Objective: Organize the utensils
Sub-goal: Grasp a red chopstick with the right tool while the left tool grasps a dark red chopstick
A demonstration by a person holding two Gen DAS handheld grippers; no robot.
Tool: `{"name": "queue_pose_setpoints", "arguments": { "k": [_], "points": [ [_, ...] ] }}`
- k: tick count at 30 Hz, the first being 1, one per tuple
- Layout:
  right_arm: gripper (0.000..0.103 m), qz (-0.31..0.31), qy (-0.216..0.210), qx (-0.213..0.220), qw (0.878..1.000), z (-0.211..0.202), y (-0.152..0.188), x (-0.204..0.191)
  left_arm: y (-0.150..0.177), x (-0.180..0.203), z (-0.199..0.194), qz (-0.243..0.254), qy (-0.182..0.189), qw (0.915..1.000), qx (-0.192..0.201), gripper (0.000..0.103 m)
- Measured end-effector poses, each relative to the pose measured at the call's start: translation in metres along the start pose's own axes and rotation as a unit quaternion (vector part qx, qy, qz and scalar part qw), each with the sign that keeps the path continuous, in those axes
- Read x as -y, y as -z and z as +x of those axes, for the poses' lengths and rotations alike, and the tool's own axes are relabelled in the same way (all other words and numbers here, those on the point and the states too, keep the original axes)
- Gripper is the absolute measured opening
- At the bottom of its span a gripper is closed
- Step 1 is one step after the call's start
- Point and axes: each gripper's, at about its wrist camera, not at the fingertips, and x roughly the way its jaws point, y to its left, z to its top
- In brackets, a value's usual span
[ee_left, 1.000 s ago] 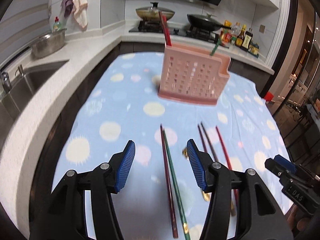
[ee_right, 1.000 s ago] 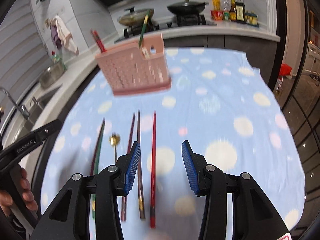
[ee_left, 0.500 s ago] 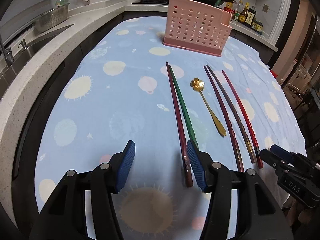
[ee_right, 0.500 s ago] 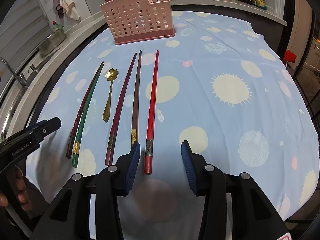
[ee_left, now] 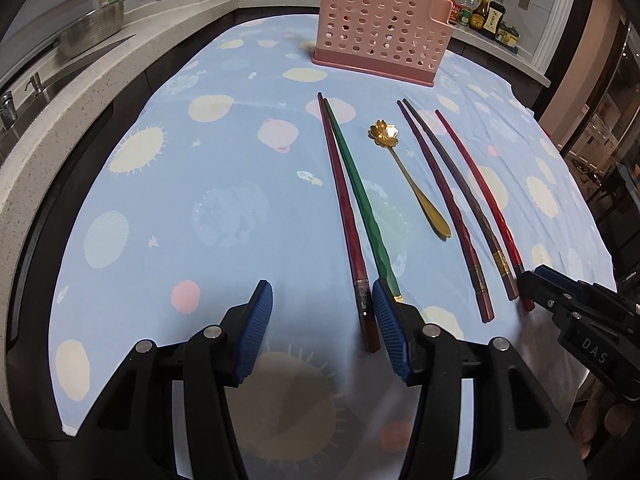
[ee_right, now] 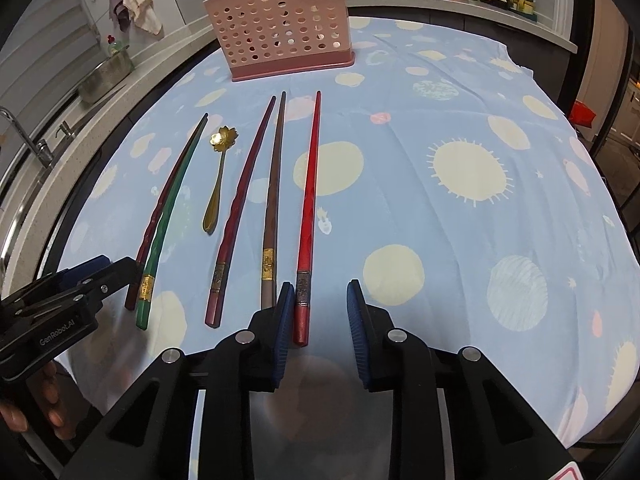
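- Left tool point(ee_left: 322, 328) stands half-wide, the dark red chopstick point(ee_left: 346, 220) beside its right pad.
- Right tool point(ee_right: 316, 334) is closing around the red chopstick point(ee_right: 309, 208), not yet pinching.

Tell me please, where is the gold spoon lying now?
In the right wrist view the gold spoon lies flat on the blue tablecloth, between the green chopstick on its left and the maroon chopstick on its right.

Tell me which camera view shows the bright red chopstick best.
The right wrist view. There the bright red chopstick lies unobstructed from tip to butt, its butt end between the closing fingers of the right tool. In the left wrist view the same chopstick sits far right, thin and distorted, with its butt end hidden behind the right tool.
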Motion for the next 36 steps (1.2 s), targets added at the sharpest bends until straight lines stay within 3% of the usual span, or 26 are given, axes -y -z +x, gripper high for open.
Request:
{"name": "queue_pose_setpoints", "arguments": {
  "k": [9, 22, 36],
  "points": [
    [0.021, -0.006, 0.003, 0.002, 1.0, 0.003, 0.0, -0.002, 0.001, 0.006, 0.003, 0.016, -0.008, 0.9998, 0.001, 0.044],
    [0.008, -0.011, 0.001, 0.002, 1.0, 0.004, 0.002, -0.004, 0.002, 0.006, 0.002, 0.017, 0.009, 0.9998, 0.002, 0.008],
    [0.007, 0.002, -0.007, 0.025, 1.0, -0.019, 0.001, 0.001, -0.002, -0.001, -0.019, -0.001, 0.019, 0.9996, 0.021, 0.007]
  ]
}}
